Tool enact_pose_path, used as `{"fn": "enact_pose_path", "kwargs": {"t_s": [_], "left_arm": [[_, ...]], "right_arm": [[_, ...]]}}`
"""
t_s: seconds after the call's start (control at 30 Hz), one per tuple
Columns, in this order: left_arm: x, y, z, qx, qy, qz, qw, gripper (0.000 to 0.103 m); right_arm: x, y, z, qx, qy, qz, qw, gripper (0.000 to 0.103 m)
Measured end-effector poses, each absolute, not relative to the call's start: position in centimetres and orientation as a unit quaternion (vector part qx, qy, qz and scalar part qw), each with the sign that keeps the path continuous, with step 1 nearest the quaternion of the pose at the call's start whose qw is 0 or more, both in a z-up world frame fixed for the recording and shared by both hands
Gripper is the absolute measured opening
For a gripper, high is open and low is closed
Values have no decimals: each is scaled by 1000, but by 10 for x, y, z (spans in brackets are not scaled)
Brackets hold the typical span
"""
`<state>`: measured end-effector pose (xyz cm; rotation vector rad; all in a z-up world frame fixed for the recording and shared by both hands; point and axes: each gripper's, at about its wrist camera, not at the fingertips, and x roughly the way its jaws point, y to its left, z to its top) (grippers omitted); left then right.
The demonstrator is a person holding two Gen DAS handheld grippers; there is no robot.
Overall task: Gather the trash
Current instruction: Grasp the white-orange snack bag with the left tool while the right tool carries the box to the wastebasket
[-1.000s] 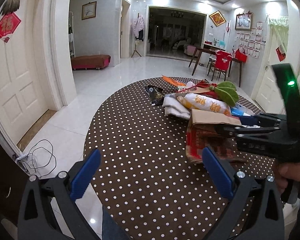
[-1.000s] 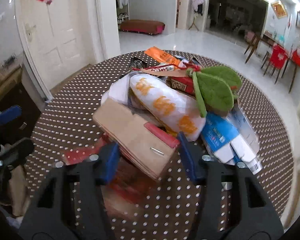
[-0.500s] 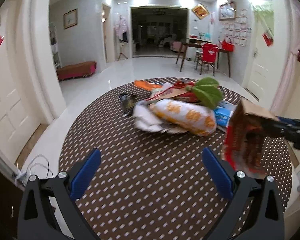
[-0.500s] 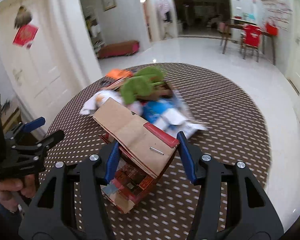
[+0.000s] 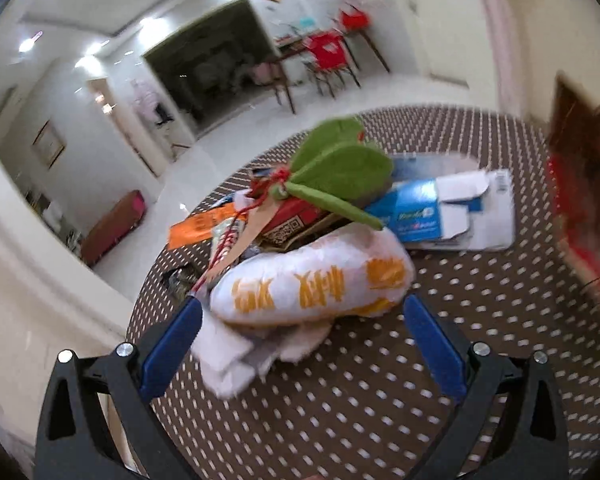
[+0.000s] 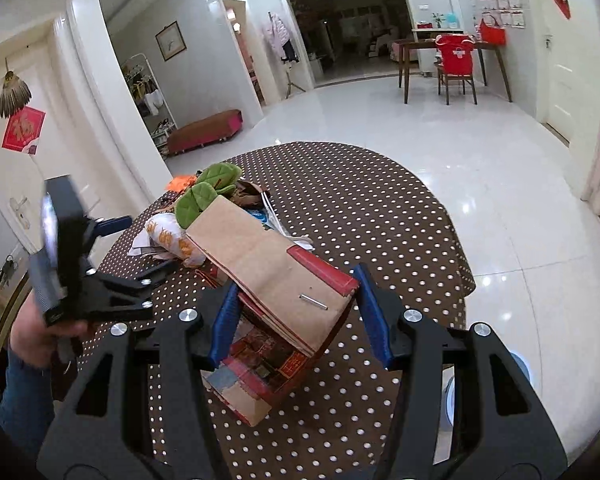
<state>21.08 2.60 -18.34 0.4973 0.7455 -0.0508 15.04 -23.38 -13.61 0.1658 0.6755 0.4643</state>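
Observation:
My right gripper (image 6: 296, 312) is shut on a brown and red paper bag (image 6: 268, 264) and holds it above the dotted round table (image 6: 372, 216); the bag shows blurred at the right of the left wrist view (image 5: 580, 200). My left gripper (image 5: 300, 320) is open, its fingers either side of a white wrapper with orange writing (image 5: 316, 280) on the trash pile. The pile also holds a green leaf-shaped piece (image 5: 340, 168), a blue and white carton (image 5: 440, 208), an orange wrapper (image 5: 200, 228) and crumpled white paper (image 5: 236, 356). The left gripper also shows in the right wrist view (image 6: 112, 280).
The table edge (image 6: 456, 248) drops to a glossy white floor (image 6: 460, 128). A red bench (image 6: 204, 130), a wooden desk with a red-covered chair (image 6: 456, 60) and white doors stand around the room. A white and blue object (image 6: 516, 364) sits on the floor at the right.
My left gripper has moved in close to the pile and tilted, now straddling the white wrapper. My right gripper has carried the paper bag to the right, away from the pile.

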Motion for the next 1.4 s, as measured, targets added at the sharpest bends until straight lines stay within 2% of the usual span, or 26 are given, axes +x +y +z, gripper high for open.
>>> {"fn": "enact_pose_path", "kwargs": {"t_s": [0.07,0.1,0.13,0.17,0.23,0.33,0.67,0.93,1.13,1.4], "left_arm": [[223,27,-188,248,369,-37,895,99],[228,28,-191,245,375,-50,893,91],[231,28,-192,239,381,-65,891,69],[232,29,-193,233,387,-70,890,68],[230,30,-192,220,390,-78,891,58],[218,27,-189,209,388,-89,893,51],[167,-2,-146,150,341,-130,919,51],[147,-79,-113,113,304,-202,924,51],[142,-182,-130,171,305,-273,896,51],[167,-316,-198,225,373,-348,830,52]], "right_arm": [[148,-237,-136,83,326,224,915,53],[149,-239,-135,85,325,223,915,53],[148,-241,-135,85,325,222,915,53],[146,-244,-134,86,323,221,916,53],[144,-248,-131,87,321,219,917,53],[140,-257,-127,90,314,213,921,53],[124,-303,-104,120,283,189,933,53],[117,-377,-102,167,271,124,940,54],[130,-459,-152,219,323,28,920,54],[161,-537,-270,269,429,-70,860,54]]}}
